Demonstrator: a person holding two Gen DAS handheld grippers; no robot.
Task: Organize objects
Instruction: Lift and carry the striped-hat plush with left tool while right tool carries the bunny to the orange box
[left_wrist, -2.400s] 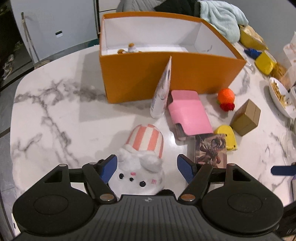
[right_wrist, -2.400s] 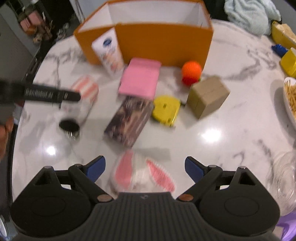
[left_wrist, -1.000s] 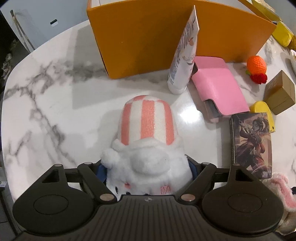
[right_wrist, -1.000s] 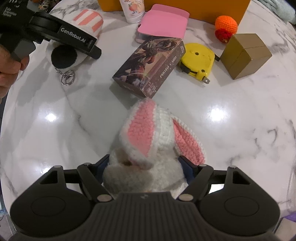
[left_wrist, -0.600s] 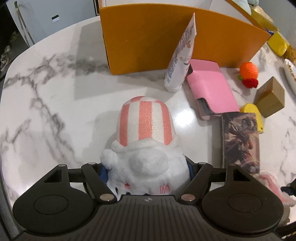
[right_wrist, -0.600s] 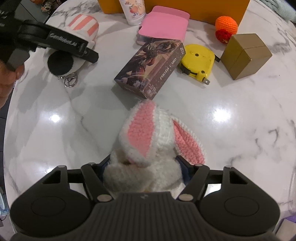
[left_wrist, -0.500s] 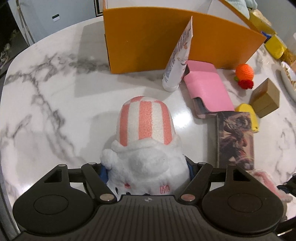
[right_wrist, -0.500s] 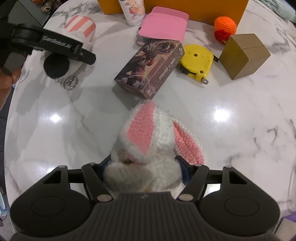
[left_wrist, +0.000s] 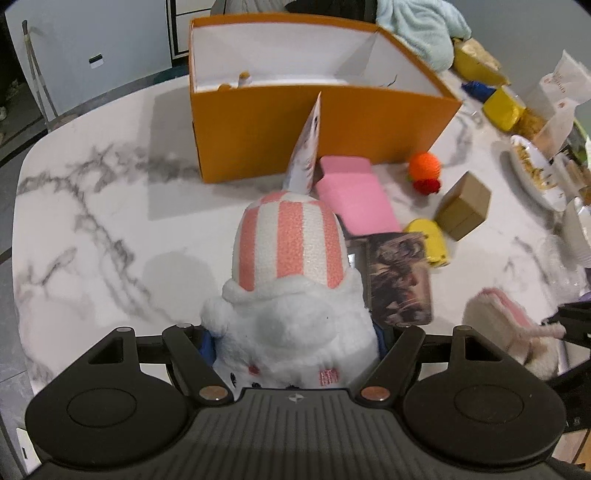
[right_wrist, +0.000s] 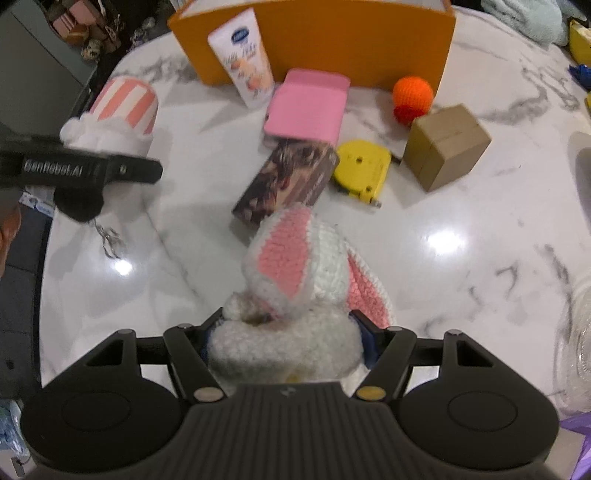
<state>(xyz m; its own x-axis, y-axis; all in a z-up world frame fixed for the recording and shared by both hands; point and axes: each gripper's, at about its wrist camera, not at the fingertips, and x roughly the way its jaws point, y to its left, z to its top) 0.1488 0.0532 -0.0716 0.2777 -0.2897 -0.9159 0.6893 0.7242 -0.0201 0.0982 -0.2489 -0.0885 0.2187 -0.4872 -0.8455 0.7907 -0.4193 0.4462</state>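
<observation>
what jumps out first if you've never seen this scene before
Two plush toys held at once: the left gripper clamps a white plush with a pink-striped hat, the right gripper a crocheted bunny. Behind them, a big orange box stands open on the marble table.

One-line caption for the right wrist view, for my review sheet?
Right gripper shut on a crocheted bunny above the marble table, orange box beyond.

Home: cluttered marble dining table
</observation>
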